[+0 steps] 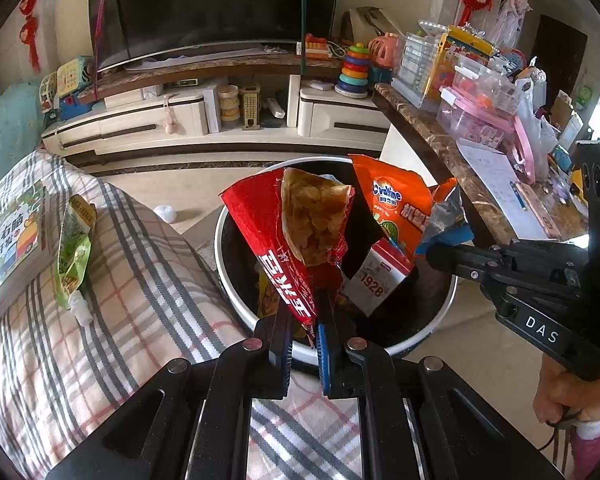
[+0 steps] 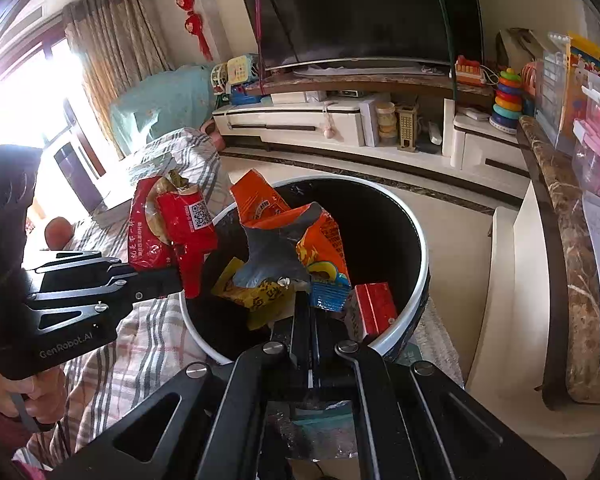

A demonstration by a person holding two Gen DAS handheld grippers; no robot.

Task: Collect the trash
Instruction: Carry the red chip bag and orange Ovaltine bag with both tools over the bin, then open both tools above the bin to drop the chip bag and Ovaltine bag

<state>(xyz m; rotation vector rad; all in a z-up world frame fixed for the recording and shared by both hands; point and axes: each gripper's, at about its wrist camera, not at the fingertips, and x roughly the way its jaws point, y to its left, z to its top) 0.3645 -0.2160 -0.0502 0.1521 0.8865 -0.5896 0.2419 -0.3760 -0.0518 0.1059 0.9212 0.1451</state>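
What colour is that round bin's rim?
White; the bin's rim rings a black inside, clearest in the right wrist view.

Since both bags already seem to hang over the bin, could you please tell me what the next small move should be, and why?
Probably open both claws and let go. The left claw is shut on the red chip bag and the right claw on the orange Ovaltine bag, both hanging over the open mouth of the bin, where other wrappers already lie.

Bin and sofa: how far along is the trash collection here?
Done: a red box and yellow wrapper lie in the bin. In hand: left gripper holds a red chip bag, right gripper an orange bag, both over the bin. Left: a green pouch on the sofa.
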